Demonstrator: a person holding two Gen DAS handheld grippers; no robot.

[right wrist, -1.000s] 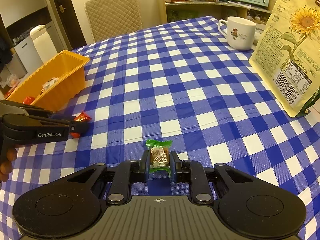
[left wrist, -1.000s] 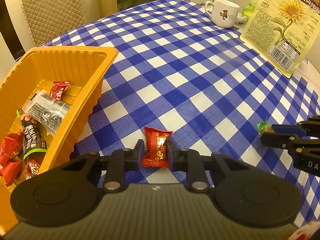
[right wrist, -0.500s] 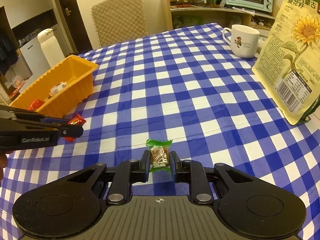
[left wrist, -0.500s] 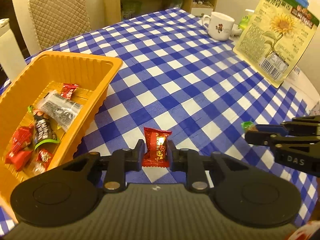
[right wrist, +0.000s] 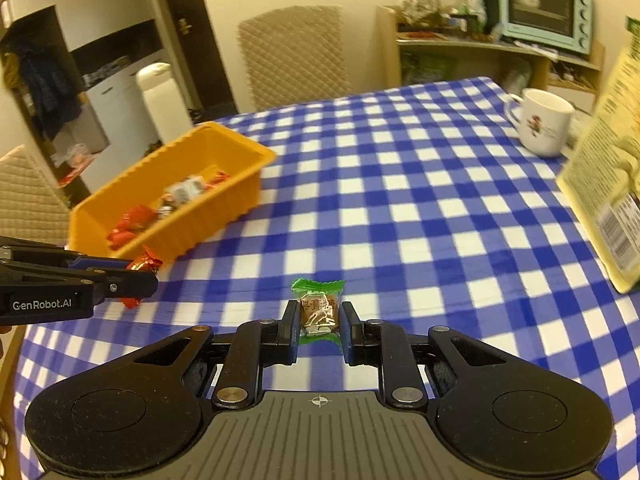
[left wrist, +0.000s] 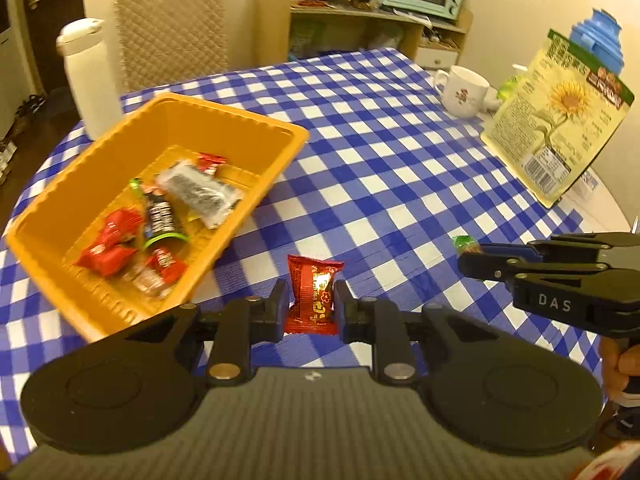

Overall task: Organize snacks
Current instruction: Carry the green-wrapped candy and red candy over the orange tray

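Now both hand-held grippers carry a sweet above the checked worktop (left wrist: 400, 168). The left hand-held gripper (left wrist: 311, 306) is pinching a red candy (left wrist: 313, 296) across its middle, the wrapper standing upright between the pads with its crimped top edge poking out ahead of the fingertips. The right hand-held gripper (right wrist: 319, 320) is likewise pressed onto a green-wrapped candy (right wrist: 319, 312), its frilled green end showing just past the tips.

The orange tray (left wrist: 248, 120) sits ahead and to the left of the left hand-held gripper, close by, and already holds several wrapped snacks (left wrist: 160, 216). Seen from the right hand-held gripper, it lies further off to the left, beyond the other tool. A sunflower-seed bag (left wrist: 556, 120) and a white mug (left wrist: 466, 90) stand well off to the right and play no part in this step.

Both sweets look very light, and their foil or plastic skins are likely slick and crinkly, so a squeeze on the loose crimped ends would probably slip. Gripping across the firm body, as both tools do, seems the safer hold. The filling may crush if squeezed hard, so light pressure should suffice. Release over the tray's open middle, clear of its ridged rim, would suit best.
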